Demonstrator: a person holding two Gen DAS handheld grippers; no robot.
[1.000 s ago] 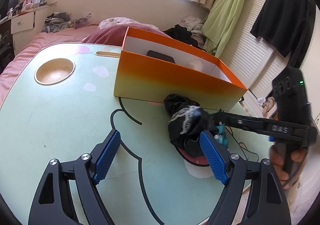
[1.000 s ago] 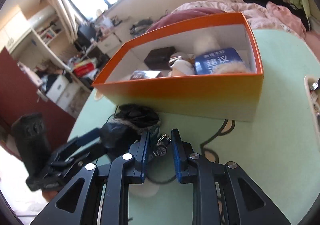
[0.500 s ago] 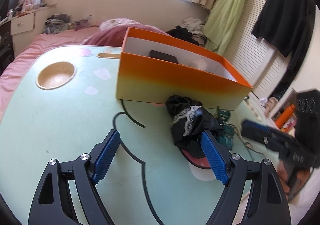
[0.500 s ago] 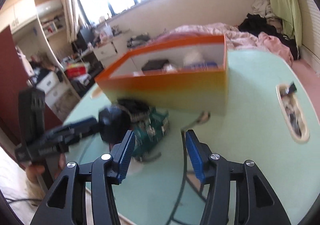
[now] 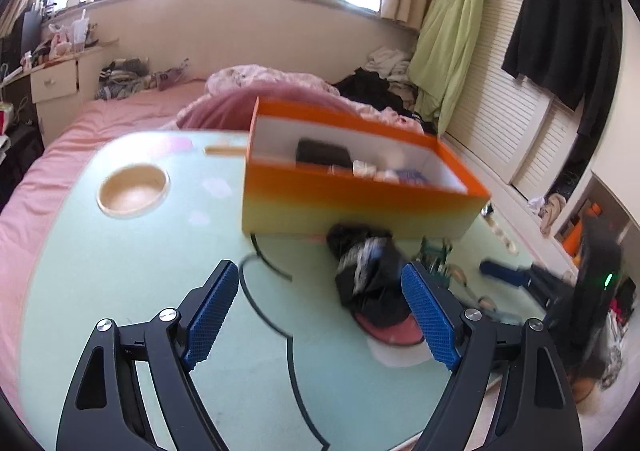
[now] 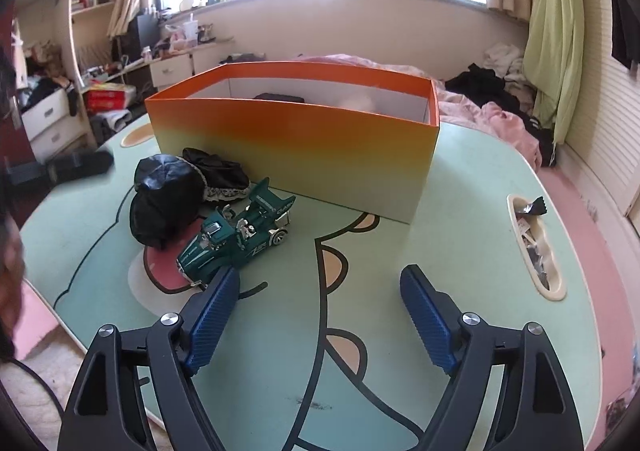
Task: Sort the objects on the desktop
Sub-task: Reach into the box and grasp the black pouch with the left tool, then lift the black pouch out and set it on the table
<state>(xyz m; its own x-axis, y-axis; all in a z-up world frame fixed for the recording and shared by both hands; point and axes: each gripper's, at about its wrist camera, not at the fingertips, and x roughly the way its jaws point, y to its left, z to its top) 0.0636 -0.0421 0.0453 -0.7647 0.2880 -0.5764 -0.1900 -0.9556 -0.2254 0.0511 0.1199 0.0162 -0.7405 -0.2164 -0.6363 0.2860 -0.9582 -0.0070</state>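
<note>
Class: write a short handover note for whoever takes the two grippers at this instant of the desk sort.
Left gripper: open, empty.
Right gripper: its fingers have just been opening, nothing between them.
Orange box: on the table, already holding several items.
Left to sort: green toy car and black cloth bundle, both lying in front of the box.

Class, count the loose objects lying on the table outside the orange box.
2: a green toy car and a black bundle touching it, both in front of the orange box. Others may hide behind the box.
</note>
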